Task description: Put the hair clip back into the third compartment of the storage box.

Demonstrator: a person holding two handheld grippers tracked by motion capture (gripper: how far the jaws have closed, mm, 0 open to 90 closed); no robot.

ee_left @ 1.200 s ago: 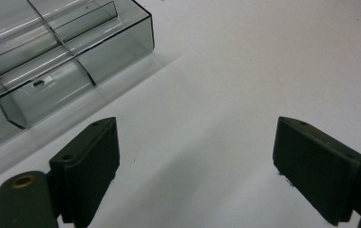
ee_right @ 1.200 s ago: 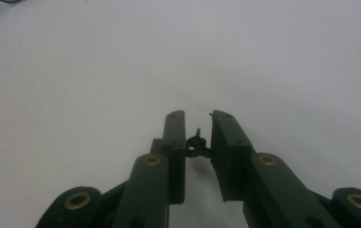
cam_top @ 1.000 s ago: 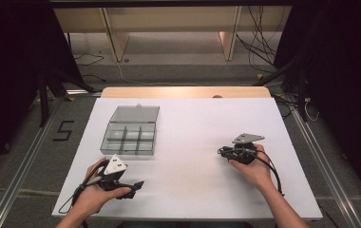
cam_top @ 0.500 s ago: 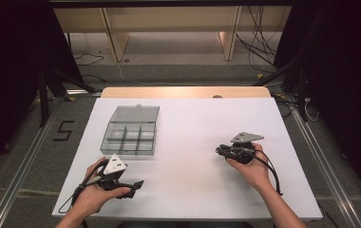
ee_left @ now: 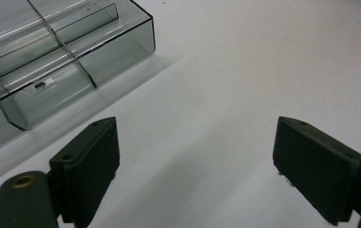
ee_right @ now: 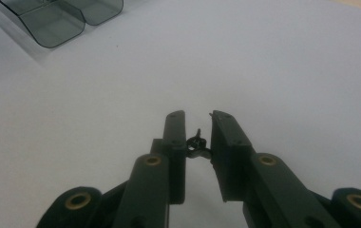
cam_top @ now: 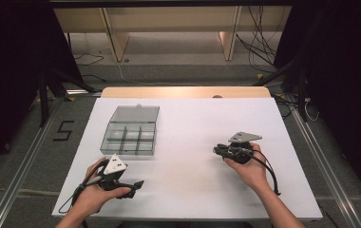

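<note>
A smoky clear compartment box (cam_top: 130,138) lies open at the table's left, its lid (cam_top: 135,114) folded flat behind it. My left gripper (cam_top: 138,183) rests on the white table just in front of the box. In the left gripper view this gripper (ee_left: 195,128) is open, jaws wide apart with bare table between them, and the box (ee_left: 50,57) lies at upper left. My right gripper (cam_top: 215,150) hovers right of centre, pointing left toward the box. In the right gripper view this gripper (ee_right: 197,115) is shut on a small black part (ee_right: 197,142), tiny and screw-like.
The white table top (cam_top: 188,118) stretches between box and right hand. A wooden strip (cam_top: 183,92) runs along its far edge. Cables (cam_top: 264,45) and shelf legs stand on the floor beyond. Two box corners (ee_right: 57,21) lie far off in the right gripper view.
My right gripper has drifted a little to the left, toward the box, still holding the small part. The left gripper has stayed where it was.
</note>
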